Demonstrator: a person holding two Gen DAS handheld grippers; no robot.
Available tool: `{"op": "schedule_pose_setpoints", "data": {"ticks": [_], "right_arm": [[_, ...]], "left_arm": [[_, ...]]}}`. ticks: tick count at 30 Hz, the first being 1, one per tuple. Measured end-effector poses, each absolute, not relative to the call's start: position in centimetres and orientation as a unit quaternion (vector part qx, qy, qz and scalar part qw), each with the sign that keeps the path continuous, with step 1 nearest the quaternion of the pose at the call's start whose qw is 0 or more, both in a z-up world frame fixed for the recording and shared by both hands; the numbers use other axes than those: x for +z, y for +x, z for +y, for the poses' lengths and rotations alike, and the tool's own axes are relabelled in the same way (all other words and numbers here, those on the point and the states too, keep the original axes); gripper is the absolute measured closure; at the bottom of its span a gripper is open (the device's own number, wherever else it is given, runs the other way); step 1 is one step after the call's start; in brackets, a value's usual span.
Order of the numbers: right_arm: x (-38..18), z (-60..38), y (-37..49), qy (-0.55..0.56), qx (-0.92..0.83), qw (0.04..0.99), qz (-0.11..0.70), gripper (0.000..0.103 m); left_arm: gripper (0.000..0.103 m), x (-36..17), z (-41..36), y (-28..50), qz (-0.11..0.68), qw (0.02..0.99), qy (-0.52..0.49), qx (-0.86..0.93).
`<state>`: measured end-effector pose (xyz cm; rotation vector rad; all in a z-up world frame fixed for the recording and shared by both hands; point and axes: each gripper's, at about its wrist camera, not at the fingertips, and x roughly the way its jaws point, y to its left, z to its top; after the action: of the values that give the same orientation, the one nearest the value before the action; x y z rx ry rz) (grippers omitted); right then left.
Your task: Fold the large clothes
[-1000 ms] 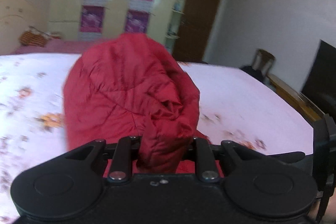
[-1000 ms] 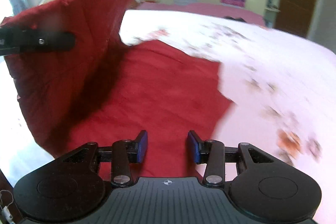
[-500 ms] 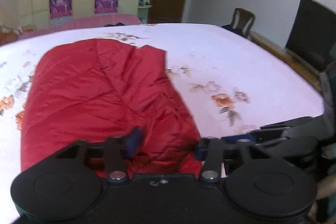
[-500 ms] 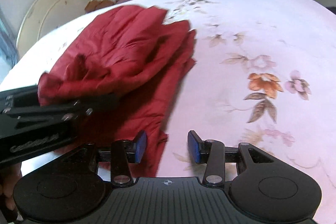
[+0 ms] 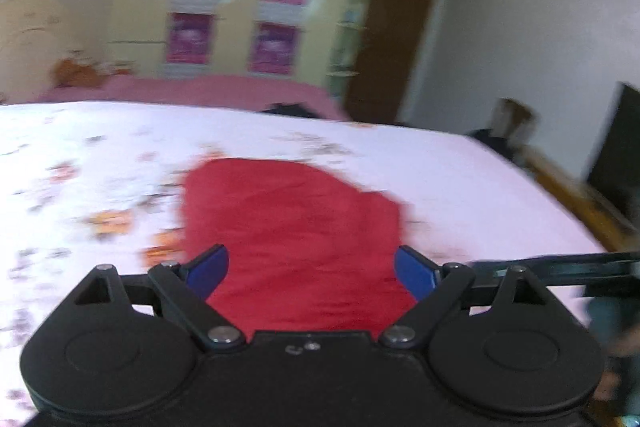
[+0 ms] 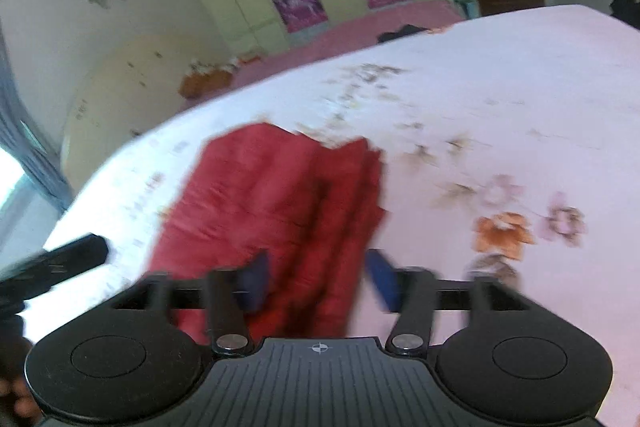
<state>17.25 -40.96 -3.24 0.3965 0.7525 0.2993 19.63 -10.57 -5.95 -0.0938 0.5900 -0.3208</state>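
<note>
A red padded jacket (image 5: 292, 227) lies folded in a flat bundle on the floral bed sheet (image 5: 100, 167). It also shows in the right wrist view (image 6: 276, 203). My left gripper (image 5: 311, 273) is wide open and empty, just above the near edge of the jacket. My right gripper (image 6: 316, 281) is open and empty, over the jacket's right near edge. The right gripper's body shows at the right edge of the left wrist view (image 5: 560, 265). The left gripper shows at the left edge of the right wrist view (image 6: 52, 263). Both views are blurred.
The large bed (image 6: 500, 99) fills both views. A wardrobe with purple posters (image 5: 236, 11) and a brown door (image 5: 396, 39) stand behind it. A chair (image 5: 512, 119), a dark screen (image 5: 616, 147) and a wooden bed edge (image 5: 576, 195) are to the right.
My left gripper let go of the red jacket and opened wide. The jacket dropped from a raised heap to a flat folded bundle. Both grippers pulled back from it.
</note>
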Motion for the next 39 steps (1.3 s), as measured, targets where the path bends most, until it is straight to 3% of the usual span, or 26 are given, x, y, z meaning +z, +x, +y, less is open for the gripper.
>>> {"op": "schedule_pose_setpoints", "data": {"ticks": [2, 6, 8, 9, 15, 20, 27, 39], "right_arm": [[-2.9, -39.1, 17.3, 0.171, 0.171, 0.899, 0.365, 0.026], [-4.8, -36.5, 17.9, 0.152, 0.185, 0.885, 0.399, 0.026], [-5.8, -35.9, 18.0, 0.148, 0.181, 0.879, 0.415, 0.039], [-6.4, -35.8, 18.0, 0.147, 0.176, 0.876, 0.424, 0.051], [-6.9, -36.7, 17.5, 0.167, 0.159, 0.869, 0.438, 0.093], [-5.6, -37.7, 16.6, 0.160, 0.137, 0.882, 0.421, 0.097], [-11.6, -37.3, 17.4, 0.164, 0.061, 0.865, 0.471, 0.097], [-11.3, -35.6, 16.8, 0.138, 0.011, 0.872, 0.469, 0.096]], "left_arm": [[0.018, -7.0, -9.1, 20.6, 0.300, 0.945, -0.049, -0.122], [0.036, -9.6, -8.7, 22.3, 0.327, 0.937, -0.043, -0.113], [0.049, -10.9, -9.0, 22.9, 0.336, 0.933, -0.038, -0.126], [0.053, -11.3, -9.0, 22.7, 0.338, 0.931, -0.037, -0.133], [0.054, -12.4, -10.2, 23.0, 0.338, 0.928, -0.021, -0.157], [0.054, -12.4, -11.6, 23.7, 0.351, 0.921, 0.014, -0.169], [0.053, -13.8, -13.4, 24.9, 0.367, 0.905, 0.041, -0.211], [0.054, -11.2, -9.5, 27.4, 0.377, 0.890, -0.038, -0.253]]}}
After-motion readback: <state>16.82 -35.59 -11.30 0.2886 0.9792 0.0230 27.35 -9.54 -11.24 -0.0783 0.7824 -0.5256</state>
